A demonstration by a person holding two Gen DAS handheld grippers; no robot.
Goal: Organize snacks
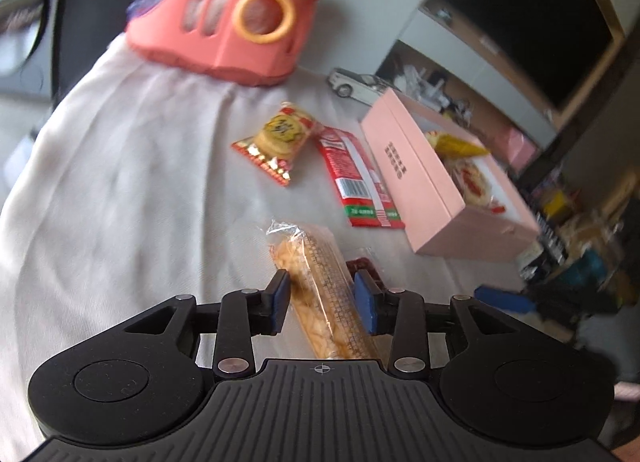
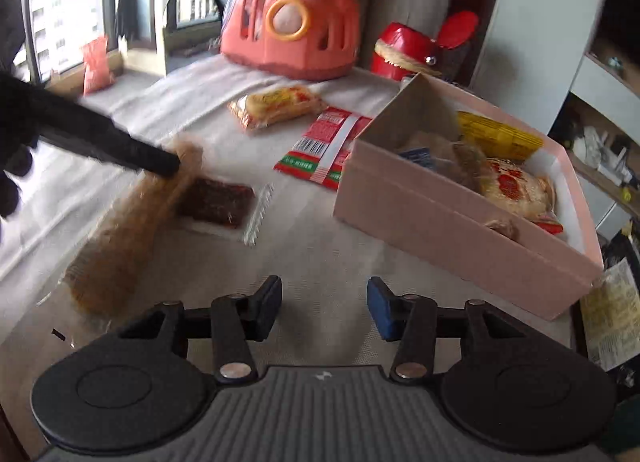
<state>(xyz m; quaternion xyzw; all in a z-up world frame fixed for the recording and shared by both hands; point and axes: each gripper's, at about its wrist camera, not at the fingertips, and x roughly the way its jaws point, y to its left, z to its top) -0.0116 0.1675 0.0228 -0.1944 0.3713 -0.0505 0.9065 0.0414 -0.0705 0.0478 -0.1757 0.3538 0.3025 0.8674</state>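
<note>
My left gripper (image 1: 322,294) is shut on a long clear-wrapped peanut bar (image 1: 320,286); in the right wrist view the bar (image 2: 132,230) hangs blurred from the left gripper's black fingers (image 2: 160,162) above the cloth. A dark red snack packet (image 2: 218,204) lies beneath it. A round cracker packet (image 1: 280,138) and a red flat packet (image 1: 356,178) lie further back. The pink box (image 2: 440,222) holds several snacks and stands to the right; it also shows in the left wrist view (image 1: 408,166). My right gripper (image 2: 324,302) is open and empty, above bare cloth in front of the box.
A coral pet-carrier toy (image 2: 292,22) stands at the table's far end, a red lidded tin (image 2: 412,50) to its right. A white toy car (image 1: 356,84) sits behind the box. The white tablecloth (image 1: 120,182) covers the table. Shelves and clutter lie off the right edge.
</note>
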